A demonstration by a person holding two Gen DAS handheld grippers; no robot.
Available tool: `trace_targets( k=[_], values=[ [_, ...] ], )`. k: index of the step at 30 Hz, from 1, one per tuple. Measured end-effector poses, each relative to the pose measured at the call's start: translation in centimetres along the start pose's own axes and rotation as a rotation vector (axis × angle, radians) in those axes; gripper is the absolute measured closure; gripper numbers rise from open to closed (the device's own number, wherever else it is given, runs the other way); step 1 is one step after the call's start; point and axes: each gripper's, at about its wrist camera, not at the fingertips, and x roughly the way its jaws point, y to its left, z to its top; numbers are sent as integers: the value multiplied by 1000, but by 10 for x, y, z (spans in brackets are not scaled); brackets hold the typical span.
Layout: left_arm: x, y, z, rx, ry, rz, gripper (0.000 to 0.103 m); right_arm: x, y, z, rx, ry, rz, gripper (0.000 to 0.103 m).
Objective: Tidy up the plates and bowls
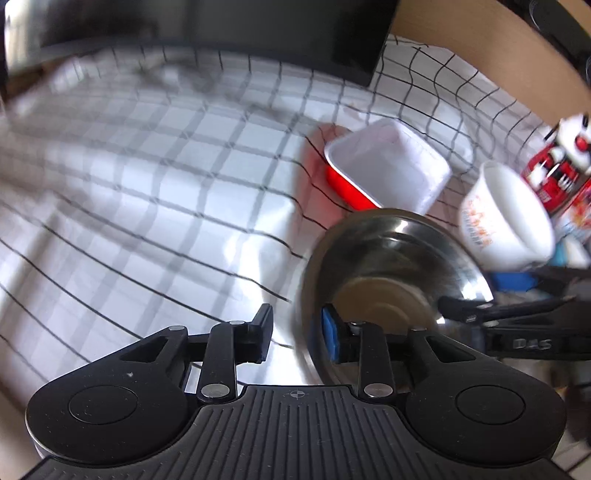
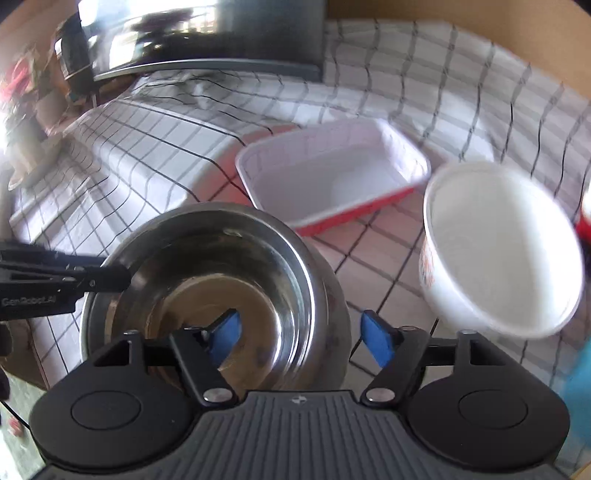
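Note:
A steel bowl [image 1: 388, 251] [image 2: 221, 251] sits on the checked cloth. My left gripper [image 1: 297, 332] straddles its left rim: one finger is outside and the blue-padded one inside, with a gap showing, so it is open. My right gripper [image 2: 301, 339] straddles the opposite rim with its jaws wide apart, open and not pressing. Each view shows the other gripper's finger [image 1: 458, 308] [image 2: 110, 278] at the far rim. Behind the bowl lies a red-and-white rectangular dish [image 1: 388, 166] [image 2: 332, 177]. A white bowl with orange print [image 1: 506, 214] [image 2: 498, 251] is to the right.
The checked tablecloth [image 1: 147, 184] covers the table to the left of the bowl. A dark flat appliance [image 1: 221, 29] [image 2: 207, 37] stands at the back. Red-and-white packages [image 1: 557, 166] crowd the right edge, with something blue [image 2: 580, 387] beside the white bowl.

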Motion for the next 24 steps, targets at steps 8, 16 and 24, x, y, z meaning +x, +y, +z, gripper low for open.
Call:
trace_targets(
  k=[8,16,24],
  values=[
    [25,1,0,-23,62,-45,67,21,-11,-10,149,88,102,29],
    [30,0,6,-79,123,-65,66,10,-25,-23,220,110,137,35],
    [42,-35,3,3,164,-117,65,-7,-52,-41,285,97,80,35]
  ],
)
